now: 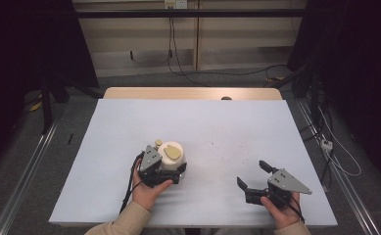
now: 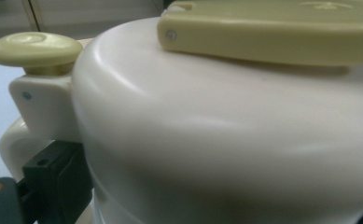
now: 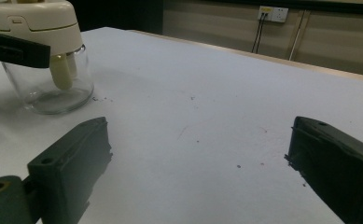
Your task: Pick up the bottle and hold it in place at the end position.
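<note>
Jar (image 1: 171, 155) with a cream lid and a clear glass body stands upright on the white table (image 1: 212, 122), toward the near left. In the high view the left gripper (image 1: 171, 172) sits right against it on the person's side, jaws reaching around the lid's flanks, while the right gripper (image 1: 254, 175) rests well apart to the right with its jaws spread wide and nothing between them. The left hand is plainly the nearer one; the right would have to travel leftward across bare table to reach the jar.

From the left gripper view, the lid (image 2: 226, 126) looms very close, straddled by the jaws. One black jaw presses beside the lid's lower left edge, under a small bracket that carries a pale yellow knob (image 2: 34, 49); a flat yellow tab (image 2: 272, 35) lies across the top. The grip looks closed on the lid, though the far jaw is barely visible.

From the right gripper view, the jar (image 3: 48, 60) stands off to the upper left, upright, its glass (image 3: 53, 88) showing a pale stem inside. A black jaw of the other gripper clamps the lid's side. The right gripper (image 3: 198, 163) has its own two jaws far apart, empty, pointing past the jar.
</note>
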The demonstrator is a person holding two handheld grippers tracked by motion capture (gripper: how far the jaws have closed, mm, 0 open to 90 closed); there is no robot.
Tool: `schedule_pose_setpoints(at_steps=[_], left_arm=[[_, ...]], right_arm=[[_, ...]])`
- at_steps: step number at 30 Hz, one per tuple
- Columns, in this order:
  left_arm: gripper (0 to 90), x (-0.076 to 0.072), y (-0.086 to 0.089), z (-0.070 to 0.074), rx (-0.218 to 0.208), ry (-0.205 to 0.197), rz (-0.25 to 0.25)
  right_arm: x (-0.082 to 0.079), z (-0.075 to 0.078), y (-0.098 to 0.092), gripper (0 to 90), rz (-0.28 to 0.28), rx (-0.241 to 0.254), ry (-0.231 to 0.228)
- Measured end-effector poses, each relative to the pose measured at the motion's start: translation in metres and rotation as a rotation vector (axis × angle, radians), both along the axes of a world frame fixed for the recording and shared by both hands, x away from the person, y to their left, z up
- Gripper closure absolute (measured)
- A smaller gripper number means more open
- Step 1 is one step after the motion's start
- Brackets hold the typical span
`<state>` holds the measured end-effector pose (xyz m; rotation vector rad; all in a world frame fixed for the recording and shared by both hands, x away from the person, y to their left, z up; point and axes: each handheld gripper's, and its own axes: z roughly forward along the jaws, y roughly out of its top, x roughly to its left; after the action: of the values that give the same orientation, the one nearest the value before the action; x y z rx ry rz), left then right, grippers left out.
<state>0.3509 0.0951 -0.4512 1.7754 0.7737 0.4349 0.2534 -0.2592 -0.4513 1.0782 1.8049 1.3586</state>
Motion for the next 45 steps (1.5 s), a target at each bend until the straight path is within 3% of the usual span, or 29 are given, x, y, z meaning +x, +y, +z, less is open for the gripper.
schedule_pose_setpoints(at_steps=[26,40,45], left_arm=[[5.7,0.0028,-0.0061,-0.0007,-0.009,-0.002,0.029],[6.1,0.0047,-0.0054,0.0053,-0.051,-0.017,0.035],[6.1,0.0079,-0.0066,0.0071,-0.064,-0.006,0.031]], right_arm=[[0.0000,0.0005,0.0006,5.2,0.009,0.002,-0.005],[0.0002,0.0009,0.0000,5.3,0.013,0.003,-0.009],[0.0004,0.0011,0.0002,5.3,0.013,0.004,-0.011]])
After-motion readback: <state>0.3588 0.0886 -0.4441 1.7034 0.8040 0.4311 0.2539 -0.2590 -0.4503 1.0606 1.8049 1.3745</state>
